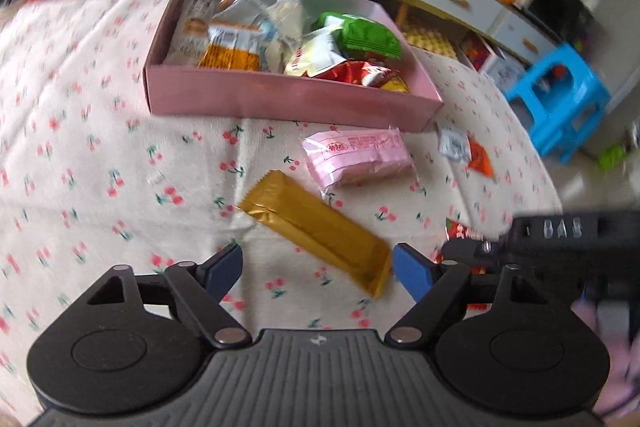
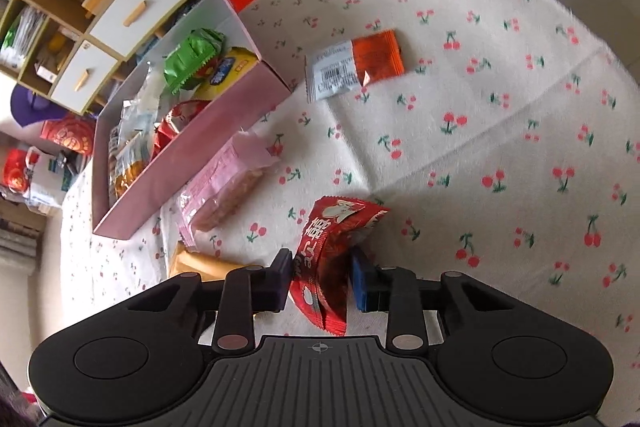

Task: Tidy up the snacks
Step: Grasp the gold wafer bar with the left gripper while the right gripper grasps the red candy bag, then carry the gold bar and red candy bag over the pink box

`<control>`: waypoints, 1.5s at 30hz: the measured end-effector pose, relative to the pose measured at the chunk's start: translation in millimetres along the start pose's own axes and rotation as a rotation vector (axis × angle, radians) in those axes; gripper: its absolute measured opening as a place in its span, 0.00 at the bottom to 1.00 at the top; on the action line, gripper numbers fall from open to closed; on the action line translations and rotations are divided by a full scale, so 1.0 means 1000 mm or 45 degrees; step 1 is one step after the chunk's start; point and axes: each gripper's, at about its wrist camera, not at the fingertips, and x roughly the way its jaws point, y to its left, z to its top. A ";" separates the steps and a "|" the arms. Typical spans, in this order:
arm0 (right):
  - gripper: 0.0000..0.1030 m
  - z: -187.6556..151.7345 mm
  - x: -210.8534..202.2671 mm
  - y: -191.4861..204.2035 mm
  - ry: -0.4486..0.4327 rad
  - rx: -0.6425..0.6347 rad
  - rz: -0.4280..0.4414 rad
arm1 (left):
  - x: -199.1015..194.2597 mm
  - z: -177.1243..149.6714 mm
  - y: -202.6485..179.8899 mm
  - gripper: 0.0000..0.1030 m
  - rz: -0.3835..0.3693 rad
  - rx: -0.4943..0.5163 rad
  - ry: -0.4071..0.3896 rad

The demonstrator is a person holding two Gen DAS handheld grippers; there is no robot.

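Above a cherry-print tablecloth [image 2: 500, 75], the right gripper [image 2: 322, 277] pinches a crinkled red foil snack packet [image 2: 332, 255] between its blue pads, while the left gripper [image 1: 316, 267] stands spread around the near end of a long gold-foil bar [image 1: 320, 233] lying flat on the cloth, its pads not yet pressing. A shallow pink cardboard box [image 1: 280, 99], already holding a green packet [image 1: 360, 35] and other wrapped snacks, sits beyond. Just beside its front wall lies a pink-wrapped wafer pack [image 1: 358, 157]; an orange-and-white sachet [image 2: 354, 65] lies near the box's corner.

The risks appear plain: the red packet is gripped by loose, slippery wrapper, so it could slide free or sag during a lift; the gold bar lies askew between the pads and might pivot or skid when squeezed. The two grippers work close together and could knock one another.

Writing is scant: large white characters mark the red packet, red print crosses the pink pack, and a barcode shows on the sachet; none reads clearly.
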 end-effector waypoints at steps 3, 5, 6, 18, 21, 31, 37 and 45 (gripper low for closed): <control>0.29 0.002 -0.005 -0.001 -0.013 -0.013 0.004 | 0.009 0.001 -0.005 0.69 0.021 -0.133 0.014; 0.29 0.004 -0.007 -0.003 -0.025 -0.023 -0.005 | 0.014 0.002 -0.009 0.66 0.060 -0.190 -0.003; 0.29 0.004 -0.008 -0.004 -0.029 -0.027 -0.008 | 0.014 0.002 -0.012 0.66 0.085 -0.207 -0.022; 0.29 0.019 -0.008 -0.017 -0.051 -0.043 -0.035 | 0.032 -0.008 -0.051 0.57 0.498 -0.272 -0.203; 0.29 0.022 -0.007 -0.019 -0.055 -0.050 -0.036 | 0.033 -0.012 -0.055 0.51 0.564 -0.208 -0.222; 0.29 0.023 -0.006 -0.009 -0.049 -0.084 -0.017 | 0.022 -0.014 -0.043 0.27 0.499 -0.067 -0.181; 0.29 0.020 -0.005 -0.005 -0.038 -0.087 -0.007 | 0.012 -0.011 -0.022 0.25 0.352 -0.011 -0.108; 0.29 0.016 -0.005 0.007 -0.026 -0.073 0.028 | -0.003 -0.007 0.019 0.25 0.143 -0.066 -0.030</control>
